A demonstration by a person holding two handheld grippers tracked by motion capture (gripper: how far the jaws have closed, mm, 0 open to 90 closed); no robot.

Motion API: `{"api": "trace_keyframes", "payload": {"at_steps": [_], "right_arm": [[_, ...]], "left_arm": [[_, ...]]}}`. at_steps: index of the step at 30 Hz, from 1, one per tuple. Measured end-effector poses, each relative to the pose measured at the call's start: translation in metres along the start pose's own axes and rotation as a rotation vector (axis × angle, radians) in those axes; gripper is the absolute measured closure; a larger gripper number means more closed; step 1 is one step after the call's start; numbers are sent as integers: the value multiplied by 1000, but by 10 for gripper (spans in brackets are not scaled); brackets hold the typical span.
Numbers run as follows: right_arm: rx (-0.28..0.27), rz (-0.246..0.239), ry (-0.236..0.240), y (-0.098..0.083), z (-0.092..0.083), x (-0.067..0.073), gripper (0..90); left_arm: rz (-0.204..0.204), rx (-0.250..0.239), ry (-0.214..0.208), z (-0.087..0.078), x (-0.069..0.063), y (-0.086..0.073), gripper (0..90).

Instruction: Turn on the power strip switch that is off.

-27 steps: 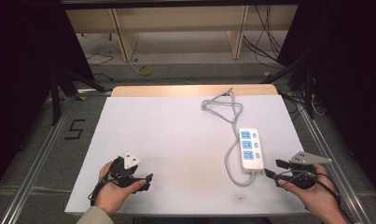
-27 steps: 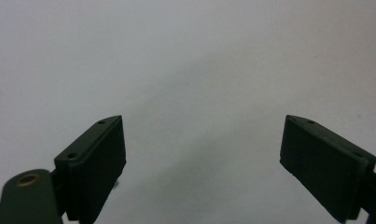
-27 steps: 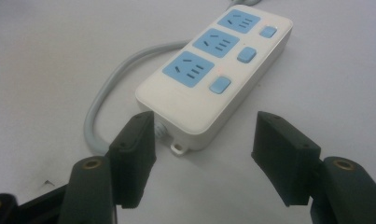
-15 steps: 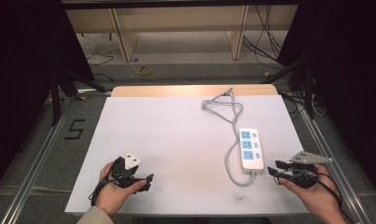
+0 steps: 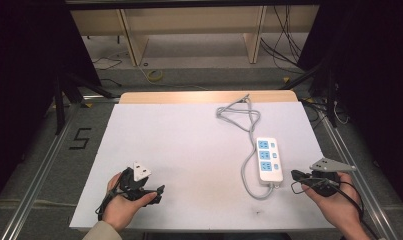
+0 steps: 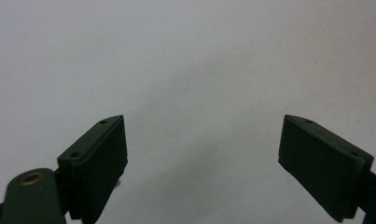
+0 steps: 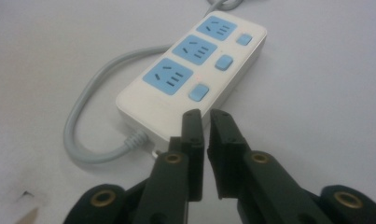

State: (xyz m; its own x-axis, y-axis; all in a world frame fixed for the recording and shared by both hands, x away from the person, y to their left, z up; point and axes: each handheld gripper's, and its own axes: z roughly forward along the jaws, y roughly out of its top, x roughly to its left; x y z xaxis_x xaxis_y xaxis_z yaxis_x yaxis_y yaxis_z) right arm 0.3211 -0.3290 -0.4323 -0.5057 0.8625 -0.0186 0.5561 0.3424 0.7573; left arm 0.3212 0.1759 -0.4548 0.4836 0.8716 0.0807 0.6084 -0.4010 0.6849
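Note:
A white power strip (image 5: pixel 268 160) with three blue sockets and blue switches lies on the right of the white table; its grey cable (image 5: pixel 248 172) loops from its near end and runs toward the back. My right gripper (image 5: pixel 295 176) sits just to the right of the strip's near end, pointing left at it. In the right gripper view the strip (image 7: pixel 195 70) lies just beyond the right gripper (image 7: pixel 206 114), whose jaws stand shut with nothing between them. My left gripper (image 5: pixel 158 195) rests at the front left, and in its own view the left gripper (image 6: pixel 202 122) is open over bare table.
The white table top (image 5: pixel 189 145) has a wooden strip (image 5: pixel 204 96) along its back edge. The cable's far part (image 5: pixel 239 112) lies coiled near the back. Metal rails run along both sides, and a "5" mark (image 5: pixel 80 138) is on the floor at the left.

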Motion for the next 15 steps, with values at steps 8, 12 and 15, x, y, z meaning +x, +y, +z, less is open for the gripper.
{"api": "trace_keyframes", "payload": {"at_steps": [8, 12, 15], "right_arm": [[4, 0, -6, 5, 4, 0, 900], [7, -3, -11, 8, 4, 0, 900], [6, -4, -12, 9, 5, 0, 900]], "left_arm": [[-2, -1, 3, 0, 1, 0, 150], [-2, -3, 5, 0, 0, 0, 151], [0, -2, 5, 0, 1, 1, 151]]}}
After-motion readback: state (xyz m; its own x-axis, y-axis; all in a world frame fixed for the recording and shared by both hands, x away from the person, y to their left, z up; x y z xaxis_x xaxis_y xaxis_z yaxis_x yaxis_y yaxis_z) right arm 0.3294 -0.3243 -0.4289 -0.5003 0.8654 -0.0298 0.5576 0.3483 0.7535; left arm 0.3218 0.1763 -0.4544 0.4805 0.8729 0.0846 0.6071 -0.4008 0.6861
